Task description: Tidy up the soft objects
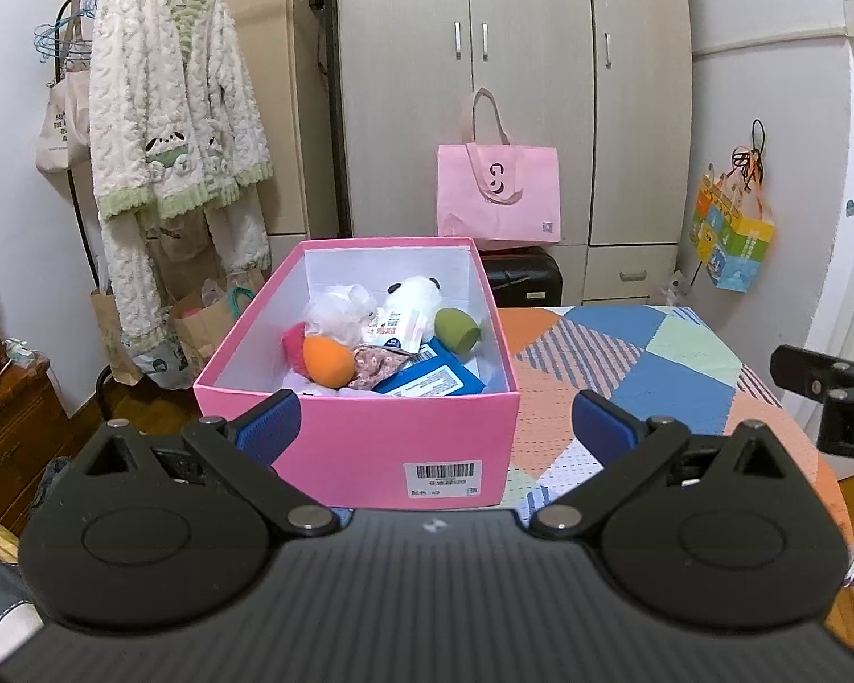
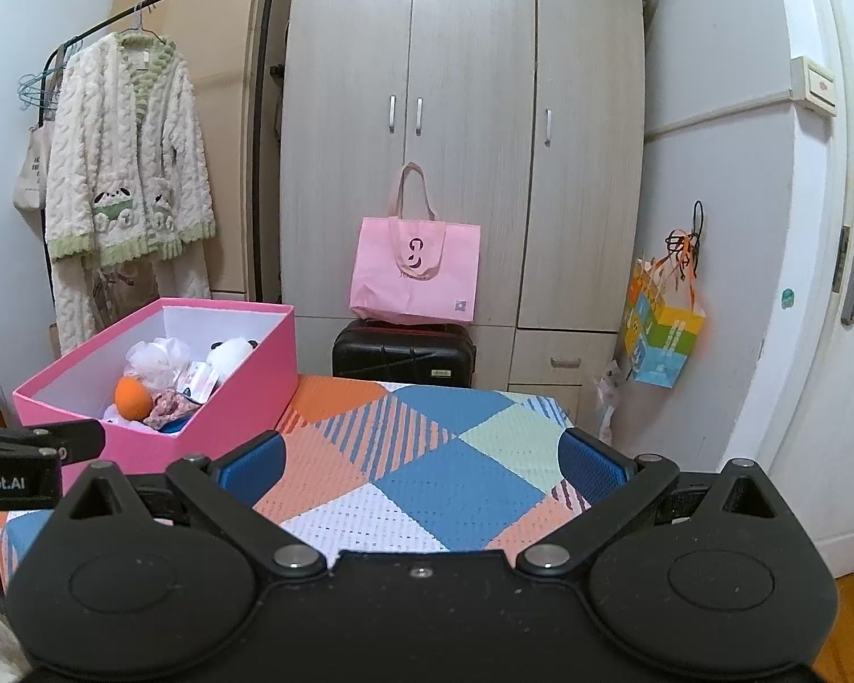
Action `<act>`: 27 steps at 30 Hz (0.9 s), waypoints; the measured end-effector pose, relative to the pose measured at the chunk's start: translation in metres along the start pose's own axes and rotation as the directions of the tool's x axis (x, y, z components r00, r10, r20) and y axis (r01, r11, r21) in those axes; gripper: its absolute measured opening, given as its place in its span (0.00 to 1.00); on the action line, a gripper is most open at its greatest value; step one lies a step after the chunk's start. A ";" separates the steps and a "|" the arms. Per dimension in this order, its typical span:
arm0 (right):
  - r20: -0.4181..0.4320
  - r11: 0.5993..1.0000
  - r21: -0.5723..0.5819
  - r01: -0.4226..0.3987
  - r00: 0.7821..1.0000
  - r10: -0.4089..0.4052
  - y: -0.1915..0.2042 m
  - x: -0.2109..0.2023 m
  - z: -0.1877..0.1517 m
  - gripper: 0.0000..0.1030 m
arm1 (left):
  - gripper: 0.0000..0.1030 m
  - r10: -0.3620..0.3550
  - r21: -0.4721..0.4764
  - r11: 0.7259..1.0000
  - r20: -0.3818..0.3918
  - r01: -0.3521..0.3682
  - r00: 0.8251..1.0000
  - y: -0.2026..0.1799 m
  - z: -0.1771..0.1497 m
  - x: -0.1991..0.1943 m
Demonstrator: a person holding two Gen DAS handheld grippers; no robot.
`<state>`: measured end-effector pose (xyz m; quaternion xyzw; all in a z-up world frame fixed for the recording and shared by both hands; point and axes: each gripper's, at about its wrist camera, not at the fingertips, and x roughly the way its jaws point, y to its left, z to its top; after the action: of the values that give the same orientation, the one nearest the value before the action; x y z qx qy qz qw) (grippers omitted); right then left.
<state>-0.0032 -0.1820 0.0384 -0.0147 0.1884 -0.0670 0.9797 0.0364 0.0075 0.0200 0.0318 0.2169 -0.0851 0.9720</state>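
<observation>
Left gripper [image 1: 435, 427] is held spread wide at the pink box [image 1: 370, 444] (sponges, plush inside); right gripper [image 2: 424, 464] is kept spread over the tablecloth [image 2: 455, 472], nothing pinched.

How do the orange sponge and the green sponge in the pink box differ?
The orange sponge lies near the front left of the pink box, beside a red fluffy thing; the green sponge lies farther back, against the right wall. The green sponge shows a flat cut face; the orange sponge looks fully rounded. Both are egg-shaped, of similar size, and untouched by either gripper.
</observation>
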 end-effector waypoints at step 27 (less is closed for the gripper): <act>0.032 0.998 0.036 0.043 0.999 -0.044 -0.005 -0.007 -0.011 1.00 | 1.00 -0.020 0.006 1.000 0.048 0.019 0.999 -0.003 -0.011 -0.008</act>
<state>-0.0146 -0.1857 0.0306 -0.0024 0.1709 -0.0913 0.9810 0.0241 0.0064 0.0129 0.0303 0.1937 -0.0959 0.9759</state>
